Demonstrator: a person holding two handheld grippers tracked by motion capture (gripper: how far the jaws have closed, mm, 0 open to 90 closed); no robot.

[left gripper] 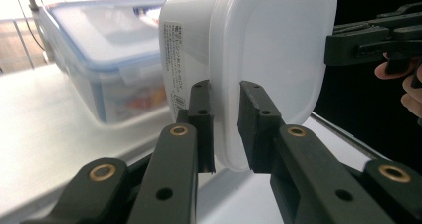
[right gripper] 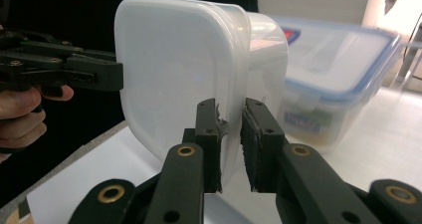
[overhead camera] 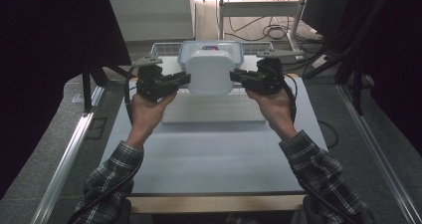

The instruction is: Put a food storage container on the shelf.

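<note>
Now, working from the left: the left tool (overhead camera: 183,78) is clamped on the left rim of the white tub (overhead camera: 211,72), jaws narrow with the lid's edge pinched between them, as the left gripper view shows up close (left gripper: 225,129). The tub (left gripper: 249,59) hangs in the air between the 2 tools, raised off the counter (overhead camera: 209,149), tipped on its side so its broad lid faces back toward the person. Over on the right, the right tool (overhead camera: 237,76) bites the opposite rim in the same way, jaws nearly closed on the edge (right gripper: 230,144).

So the relation that matters: the tub sits dead centre, each tool gripping 1 side, with neither hand nearer than the other. Its broad face stands upright, and the line from grip to grip runs left to right. Any next move, I judge, needs both hands travelling together or the rim slips.

Just beyond it, on the far side of the counter, rests a clear storage box with a blue-trimmed lid (overhead camera: 238,52).

Writing: a printed label runs down the tub's side wall (left gripper: 175,64), too fine to read. The box carries a red and blue sticker on its lid (overhead camera: 210,48) and another label on its front (right gripper: 303,122), both illegible.
</note>
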